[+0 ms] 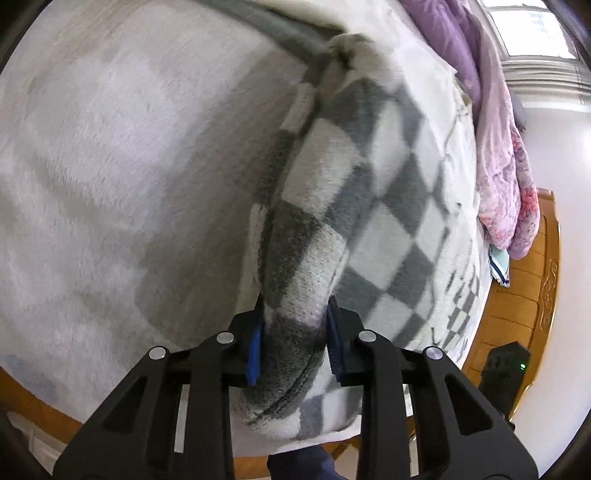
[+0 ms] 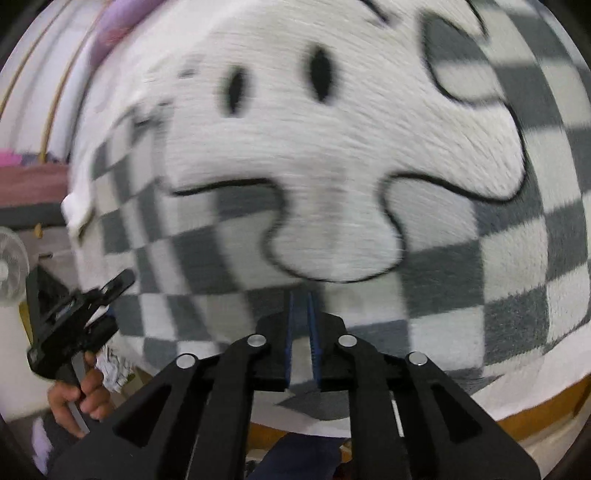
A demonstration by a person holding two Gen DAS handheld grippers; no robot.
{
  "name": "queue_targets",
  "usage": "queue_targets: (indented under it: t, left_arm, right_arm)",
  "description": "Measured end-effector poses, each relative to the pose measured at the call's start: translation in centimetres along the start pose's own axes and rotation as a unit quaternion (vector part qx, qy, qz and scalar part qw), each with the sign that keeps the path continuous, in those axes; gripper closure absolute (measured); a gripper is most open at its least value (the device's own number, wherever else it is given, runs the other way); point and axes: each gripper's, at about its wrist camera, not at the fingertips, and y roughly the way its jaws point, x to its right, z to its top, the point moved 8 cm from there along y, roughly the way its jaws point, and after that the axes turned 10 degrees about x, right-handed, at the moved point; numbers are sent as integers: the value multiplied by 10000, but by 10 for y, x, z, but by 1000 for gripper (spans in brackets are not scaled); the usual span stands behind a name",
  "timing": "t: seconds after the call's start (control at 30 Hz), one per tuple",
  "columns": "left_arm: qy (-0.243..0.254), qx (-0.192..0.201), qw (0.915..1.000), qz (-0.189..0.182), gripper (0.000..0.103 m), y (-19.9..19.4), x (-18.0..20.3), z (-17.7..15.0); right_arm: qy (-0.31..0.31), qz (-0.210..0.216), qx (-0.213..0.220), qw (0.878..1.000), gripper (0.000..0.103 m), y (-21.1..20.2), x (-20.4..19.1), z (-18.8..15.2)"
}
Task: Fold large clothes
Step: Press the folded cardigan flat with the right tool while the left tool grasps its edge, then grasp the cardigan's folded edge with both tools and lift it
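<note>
Your left gripper (image 1: 293,332) is clenched on a thick fold of the grey-and-white checkered fleece garment (image 1: 373,206) at the near edge of the white plush-covered bed (image 1: 110,155). Your right gripper (image 2: 302,332) pinches its hem, jaws nearly together — only this view shows the white cartoon face (image 2: 295,147). Purple quilt (image 1: 498,122) lies beyond.

Home bedroom. Bed with white fuzzy cover (image 1: 110,147) fills the left and centre of the left wrist view; wooden bed frame (image 1: 532,295) at right edge; bunched purple-pink quilt (image 1: 502,155) upper right; window (image 1: 532,29) top right corner. Right wrist view: standing fan (image 2: 11,269) at left edge, checkered fleece garment (image 2: 517,258) spread across the frame.
</note>
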Motion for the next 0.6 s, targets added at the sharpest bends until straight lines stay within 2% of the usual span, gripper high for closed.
queue_targets:
  t: [0.07,0.13,0.17,0.2,0.27,0.33,0.43,0.6]
  left_arm:
    - [149,-42,9998,-134,76,-4,22,-4]
    - [250,-245,9990,-269,76,-6,41,-7]
    - [293,-358,9983,-342,76,-5,49,-6]
    - [377,-439,9978,-310,76,-4,53,-4]
    - [590,-647,9960,-186,76,0,60,-2]
    - [771,-836,9935,-54,76,4,65,0]
    - [864,-895,9922,50,76,5,67,2]
    - [485,-912,9946,-37,76,3,55,2]
  right_arm:
    - [-381,270,72,9989,82,-8,-26,-3]
    - [-736,551,113,9957,74,-14,-50,-9]
    - [-968,698,183,9927,65,-19,-65,-14]
    - [-1111,758,246,9906,59,-22,-73,-18]
    - [-1369,924,288,9858,53,-23,-91,-33]
    - [-1547,933,276,9832,52,-15,-101,-46]
    - [-1498,954,222,9838,51,0,-103,-53]
    - [-1408,972,233,9850,49,8,-102,-56]
